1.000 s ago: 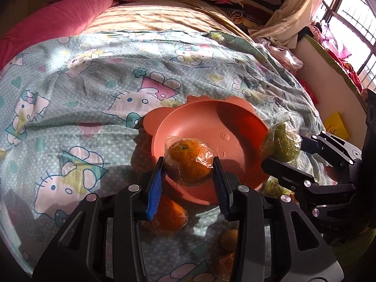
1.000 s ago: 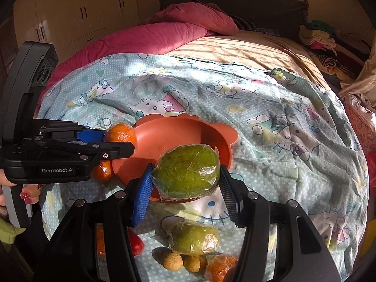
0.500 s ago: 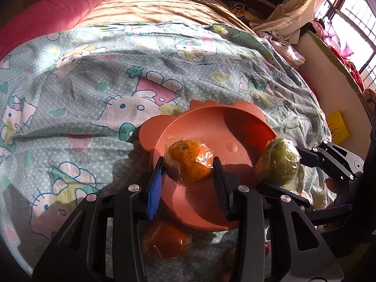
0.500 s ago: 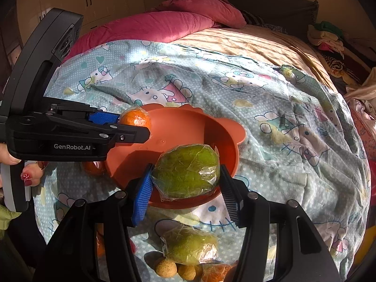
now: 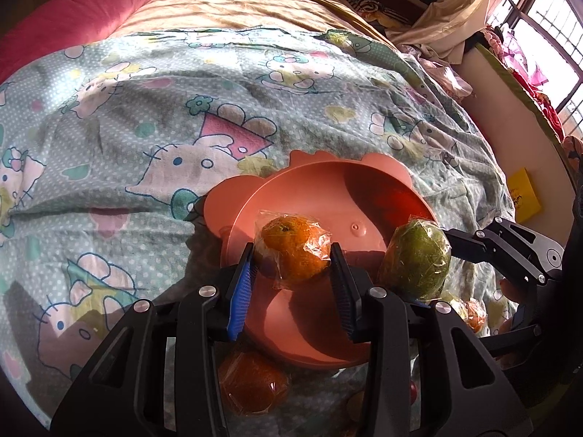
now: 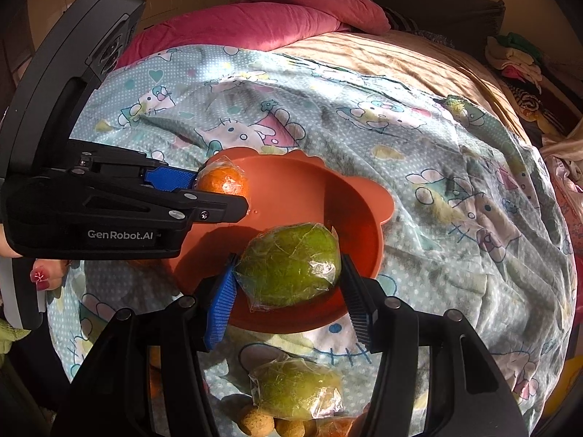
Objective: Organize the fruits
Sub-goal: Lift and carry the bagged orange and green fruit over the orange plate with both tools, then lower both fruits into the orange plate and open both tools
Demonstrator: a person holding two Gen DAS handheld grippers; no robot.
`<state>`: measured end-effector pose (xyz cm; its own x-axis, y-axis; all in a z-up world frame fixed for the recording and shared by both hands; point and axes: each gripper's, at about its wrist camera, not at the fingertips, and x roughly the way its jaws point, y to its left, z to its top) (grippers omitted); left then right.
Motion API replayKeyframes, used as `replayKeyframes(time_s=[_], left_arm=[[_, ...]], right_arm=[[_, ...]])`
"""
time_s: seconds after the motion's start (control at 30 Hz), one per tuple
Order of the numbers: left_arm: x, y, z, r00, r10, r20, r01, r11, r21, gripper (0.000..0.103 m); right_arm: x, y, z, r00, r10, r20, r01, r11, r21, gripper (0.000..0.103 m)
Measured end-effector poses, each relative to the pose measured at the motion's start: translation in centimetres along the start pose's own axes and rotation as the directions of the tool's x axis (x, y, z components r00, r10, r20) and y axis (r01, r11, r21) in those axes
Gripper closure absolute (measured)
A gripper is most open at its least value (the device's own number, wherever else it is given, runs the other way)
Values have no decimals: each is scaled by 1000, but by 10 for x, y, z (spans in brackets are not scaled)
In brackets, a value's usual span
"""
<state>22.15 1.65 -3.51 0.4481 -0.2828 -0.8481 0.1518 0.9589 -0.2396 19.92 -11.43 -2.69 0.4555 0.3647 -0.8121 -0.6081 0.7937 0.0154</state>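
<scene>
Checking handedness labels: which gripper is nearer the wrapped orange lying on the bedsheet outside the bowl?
Left. The left gripper, holding another orange over the bowl, is directly above the loose orange; the right gripper, gripping the green fruit, is across the bowl.

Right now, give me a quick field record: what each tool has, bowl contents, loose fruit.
left tool: shut on wrapped orange, above the bowl's near-left side
right tool: shut on wrapped green fruit, above the bowl's near rim
bowl: salmon-pink, eared, on cartoon-cat bedsheet; no fruit resting inside yet
loose fruit: second wrapped orange and second wrapped green fruit on the sheet in front of the bowl, small tan fruits nearer still
</scene>
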Motion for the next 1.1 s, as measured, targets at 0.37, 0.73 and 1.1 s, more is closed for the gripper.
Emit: replayKeyframes(time_s=[0.37,0.73,1.1], left_arm=[[3,-1,1,1000,1,-1,-1,1000,-1,71],[4,-2,1,1000,5,-6,-5,1000,0,71],[2,-1,0,1000,7,-4,-7,1000,-5,68]], right_arm=[[0,-1,-2,1000,9,0,-9,1000,-2,48],[-4,2,-4,1000,7,11,-7,1000,0,48],[-8,2,-5,1000,9,18,-9,1000,1,45]])
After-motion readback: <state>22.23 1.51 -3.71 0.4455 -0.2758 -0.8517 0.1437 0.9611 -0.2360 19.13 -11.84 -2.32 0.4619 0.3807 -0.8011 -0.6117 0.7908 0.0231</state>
